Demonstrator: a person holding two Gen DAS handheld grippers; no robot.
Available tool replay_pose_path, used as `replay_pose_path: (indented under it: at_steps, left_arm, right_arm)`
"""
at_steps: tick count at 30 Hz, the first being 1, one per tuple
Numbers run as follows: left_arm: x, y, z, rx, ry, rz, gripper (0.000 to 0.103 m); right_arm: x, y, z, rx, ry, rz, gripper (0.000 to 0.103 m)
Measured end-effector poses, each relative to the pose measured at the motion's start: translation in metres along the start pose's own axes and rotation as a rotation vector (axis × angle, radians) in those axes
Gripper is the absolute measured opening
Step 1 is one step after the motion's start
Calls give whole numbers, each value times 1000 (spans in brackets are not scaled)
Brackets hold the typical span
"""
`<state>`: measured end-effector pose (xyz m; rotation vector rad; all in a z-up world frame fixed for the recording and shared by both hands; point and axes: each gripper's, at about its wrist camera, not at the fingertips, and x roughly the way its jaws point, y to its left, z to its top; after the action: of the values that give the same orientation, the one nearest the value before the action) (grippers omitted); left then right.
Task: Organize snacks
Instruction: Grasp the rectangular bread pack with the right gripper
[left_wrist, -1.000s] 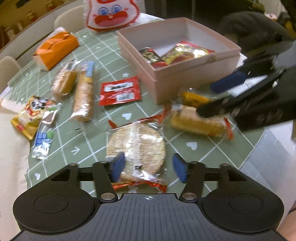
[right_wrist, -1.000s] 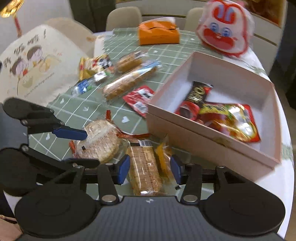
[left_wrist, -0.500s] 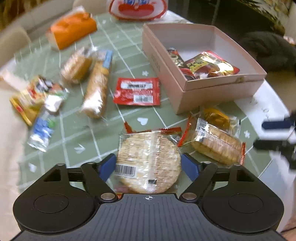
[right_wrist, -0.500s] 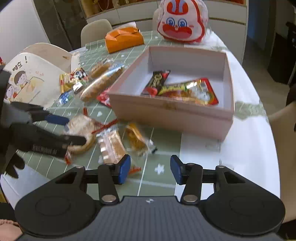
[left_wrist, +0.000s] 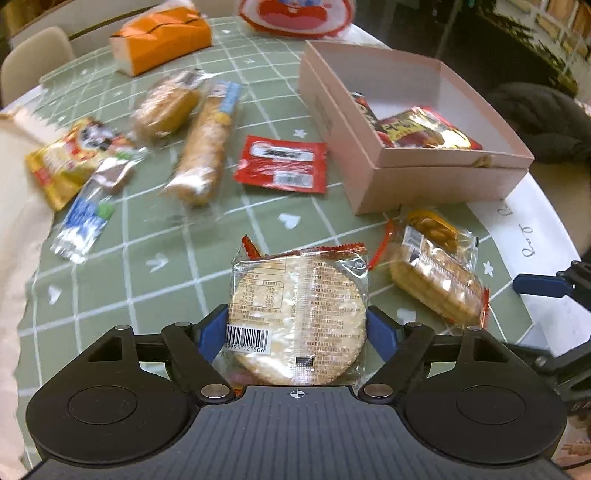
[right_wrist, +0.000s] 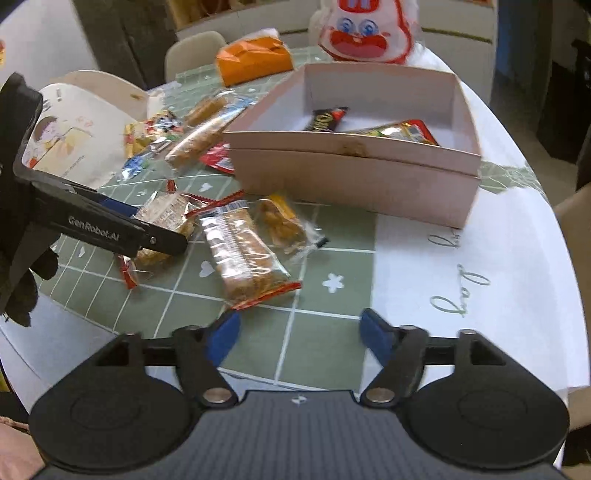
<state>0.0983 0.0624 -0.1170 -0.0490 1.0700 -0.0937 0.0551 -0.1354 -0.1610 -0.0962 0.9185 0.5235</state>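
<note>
My left gripper (left_wrist: 297, 334) is shut on a round rice cracker pack (left_wrist: 297, 314), one blue pad on each side; the same grip shows from the right wrist view (right_wrist: 162, 221). My right gripper (right_wrist: 297, 338) is open and empty above the table's near edge, short of a long biscuit pack (right_wrist: 245, 254) and a small yellow snack pack (right_wrist: 282, 223). The pink box (left_wrist: 369, 166) stands beyond and holds a red-gold packet (left_wrist: 424, 129) and a dark bar (right_wrist: 327, 118).
Loose snacks lie left of the box: a red sachet (left_wrist: 282, 164), a long bread pack (left_wrist: 207, 147), a blue-white pack (left_wrist: 86, 218), a yellow pack (left_wrist: 70, 158). An orange tissue box (left_wrist: 162, 38) and a red-white rabbit bag (right_wrist: 364, 31) stand at the far edge.
My left gripper has closed in around the round cracker pack and now grips it. My right gripper has pulled back from the biscuit pack and opened wider.
</note>
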Motion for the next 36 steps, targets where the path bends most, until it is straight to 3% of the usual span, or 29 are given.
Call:
replay_pose_path:
  at_steps: [4, 5, 7, 9, 10, 11, 13, 15, 17, 20, 24, 29, 30, 32, 34, 36]
  left_arm:
    - [-17, 19, -17, -103, -37, 6, 83]
    - [-21, 27, -22, -147, -45, 1, 83]
    - [-27, 40, -30, -231, -60, -15, 83]
    - [-33, 52, -38, -325, -75, -44, 83]
    - [-36, 56, -41, -353, -87, -51, 83]
    - [-40, 59, -45, -370, -103, -48, 83]
    - [-44, 62, -49, -385, -119, -42, 83]
    - [-46, 66, -52, -412, -129, -58, 83]
    - [-48, 70, -55, -436, -136, -65, 83]
    - [-49, 78, -61, -468, -128, -55, 83]
    - [-50, 86, -69, -500, -108, -54, 83]
    - [-45, 76, -69, -475, -89, -69, 83]
    - [-44, 72, -69, -464, -85, -74, 83]
    - [-42, 63, -66, -442, -77, -93, 83]
    - [-41, 53, -64, -416, -67, -105, 83]
    - [-38, 41, -61, -382, -50, -120, 83]
  right_arm:
    - [6, 15, -4, -73, 0, -41, 95]
    - [9, 18, -3, -92, 12, -45, 101]
    - [15, 26, 1, -163, 63, -60, 103]
    - [18, 29, 10, -178, 105, -47, 98]
    - [16, 29, 15, -164, 112, -32, 88]
    - [14, 29, 21, -141, 111, 4, 86]
    - [10, 32, 29, -119, 80, 49, 86]
    - [13, 41, 37, -142, 41, 31, 86]
    - [26, 50, 44, -171, 65, 9, 82]
    - [42, 64, 48, -176, 123, 56, 77]
    - [47, 78, 50, -200, 98, 82, 77]
    - [57, 80, 56, -170, 58, 10, 76]
    - [58, 81, 57, -164, 48, -7, 74]
    - [58, 84, 57, -181, 41, -29, 53]
    - [52, 85, 55, -222, 51, -27, 41]
    - [44, 82, 51, -226, 55, -19, 37]
